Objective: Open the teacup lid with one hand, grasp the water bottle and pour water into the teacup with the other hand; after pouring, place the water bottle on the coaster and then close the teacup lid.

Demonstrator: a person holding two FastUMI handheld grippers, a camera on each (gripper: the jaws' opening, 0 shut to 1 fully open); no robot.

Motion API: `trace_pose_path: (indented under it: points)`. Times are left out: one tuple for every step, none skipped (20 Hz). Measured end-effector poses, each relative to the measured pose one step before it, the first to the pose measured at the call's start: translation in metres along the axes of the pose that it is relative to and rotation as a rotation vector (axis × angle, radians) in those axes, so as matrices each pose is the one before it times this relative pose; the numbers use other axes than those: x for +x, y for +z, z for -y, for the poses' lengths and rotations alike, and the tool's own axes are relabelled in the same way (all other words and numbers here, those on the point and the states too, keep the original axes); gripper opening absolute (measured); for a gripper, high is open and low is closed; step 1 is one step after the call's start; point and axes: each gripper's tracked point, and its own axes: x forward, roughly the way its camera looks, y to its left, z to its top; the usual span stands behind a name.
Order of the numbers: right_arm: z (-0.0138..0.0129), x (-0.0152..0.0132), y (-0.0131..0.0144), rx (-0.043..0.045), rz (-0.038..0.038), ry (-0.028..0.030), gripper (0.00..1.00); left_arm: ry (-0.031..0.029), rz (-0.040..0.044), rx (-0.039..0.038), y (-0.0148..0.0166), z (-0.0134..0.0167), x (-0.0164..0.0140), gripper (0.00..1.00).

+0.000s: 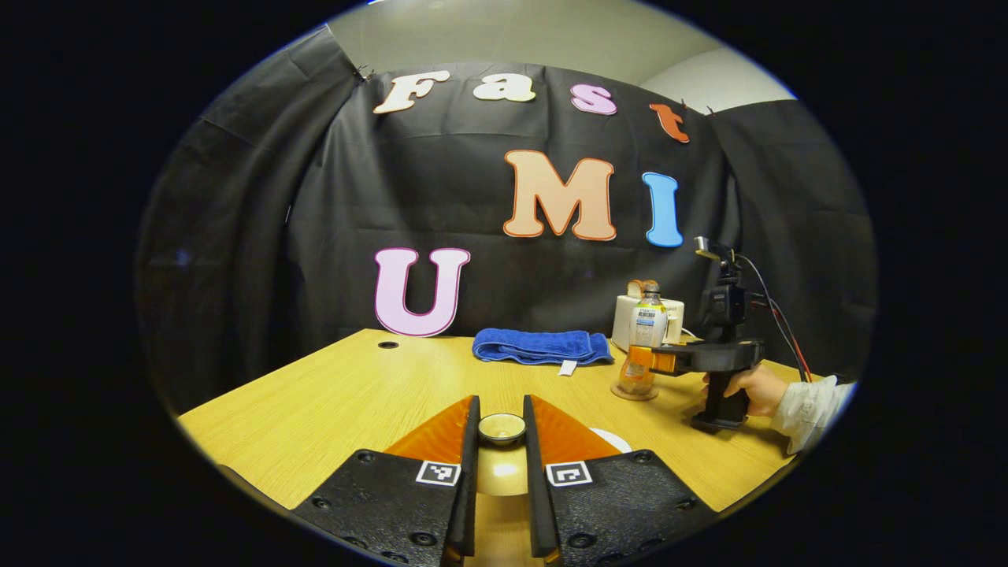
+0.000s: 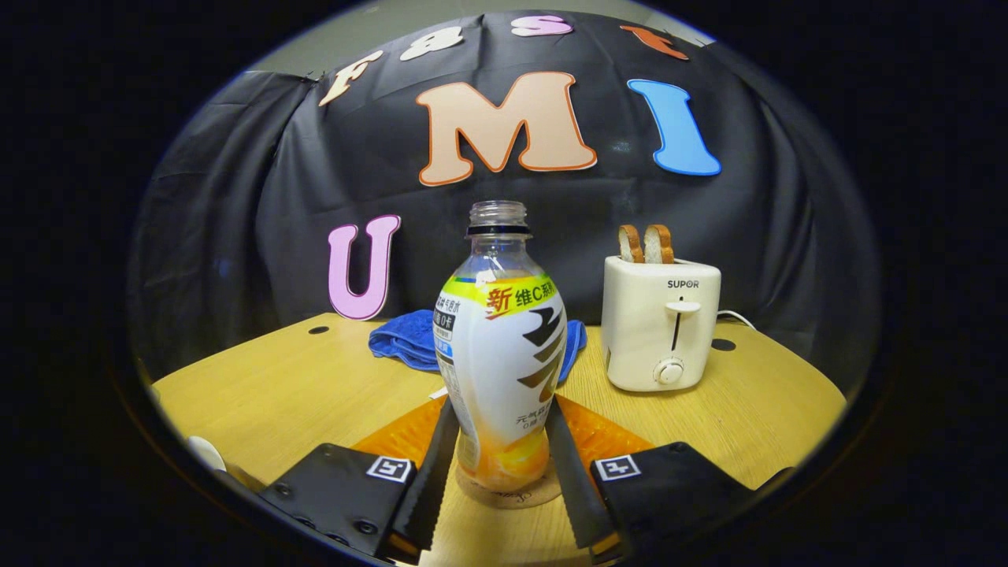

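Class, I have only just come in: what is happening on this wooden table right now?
A person works two handheld grippers. The left gripper has its fingers closed around the knob of the glossy tan teacup lid. The right gripper grips the clear plastic water bottle with the white and yellow label, which has no cap on and stands upright on the round brown coaster. Behind them on the light wooden table are a folded blue towel and a white toaster holding two bread slices.

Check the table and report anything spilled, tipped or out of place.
Nothing stands out. The water bottle stands upright on the coaster, uncapped, between the right gripper fingers. No spill shows on the table. The left gripper pinches the teacup lid knob.
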Motion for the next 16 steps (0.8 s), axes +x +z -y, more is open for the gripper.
trace_pose_path:
  points:
    - [-0.00019, 0.00044, -0.00235, -0.00816, -0.00046, 0.00028, 0.69, 0.00127, 0.00116, 0.00129, -0.00065, -0.00109, 0.00007, 0.25]
    - [-0.00104, -0.00103, 0.00087, -0.00755, 0.00044, 0.00217, 0.69, 0.00161, 0.0, 0.00101, 0.00082, -0.00034, -0.0004, 0.24]
    - [-0.0001, 0.00015, -0.00043, -0.00646, 0.00018, -0.00263, 0.69, -0.00015, -0.00051, 0.00118, -0.00029, 0.00029, 0.00067, 0.25]
    - [0.00055, 0.00111, 0.00027, -0.00246, -0.00214, -0.00017, 0.72, -0.00168, -0.00305, 0.00186, -0.00029, 0.00069, 0.00007, 0.25]
    - [-0.00008, 0.0007, -0.00043, -0.00019, -0.00169, -0.00329, 0.72, -0.00136, 0.00034, 0.00148, -0.00046, 0.00066, 0.00049, 0.24]
    - [0.00024, 0.00015, -0.00023, -0.0004, -0.00414, -0.00105, 0.75, -0.00026, -0.00005, 0.00194, 0.00044, 0.00007, 0.00001, 0.25]
    - [0.00133, -0.00256, -0.00207, -0.00165, -0.00093, 0.00016, 0.79, -0.00018, -0.00137, 0.00151, -0.00098, 0.00011, -0.00036, 0.25]
    - [0.00241, -0.00098, -0.00198, -0.00447, 0.00048, -0.00255, 0.83, -0.0024, -0.0008, 0.00167, 0.00035, 0.00051, 0.00019, 0.25]
    - [-0.00099, -0.00387, -0.00204, -0.00569, -0.00023, -0.00102, 0.87, -0.00301, -0.00049, 0.00183, -0.00058, 0.00096, 0.00006, 0.24]
    - [0.0023, 0.00006, 0.00126, -0.00469, 0.00193, -0.00524, 0.87, -0.00414, 0.00057, 0.00205, 0.00091, 0.00147, 0.0006, 0.25]
    - [-0.00046, -0.00357, -0.00115, -0.00016, 0.00412, 0.00054, 0.87, -0.00602, 0.00158, 0.00112, 0.00034, 0.00169, 0.00131, 0.25]
    - [0.00306, -0.00314, -0.00031, -0.00183, 0.00579, -0.00808, 0.91, -0.00904, 0.00362, 0.00048, 0.00176, 0.0031, 0.00224, 0.25]
    - [0.00142, -0.00402, 0.00323, 0.00068, 0.00763, -0.00297, 0.95, -0.01108, -0.00031, 0.00076, -0.0011, 0.00322, 0.00159, 0.25]
    - [0.00181, -0.00563, 0.00196, 0.00124, 0.0102, 0.00122, 0.96, -0.01331, 0.00199, 0.00033, 0.00082, 0.0039, 0.00232, 0.25]
    - [0.00095, -0.00544, 0.00295, 0.00234, 0.01373, -0.00099, 0.91, -0.01628, 0.00137, 0.00204, -0.00002, 0.00497, 0.00281, 0.25]
    - [0.00223, -0.00604, 0.00336, 0.00165, 0.01064, -0.00214, 0.96, -0.01433, 0.00252, 0.00212, 0.00052, 0.00478, 0.00339, 0.25]
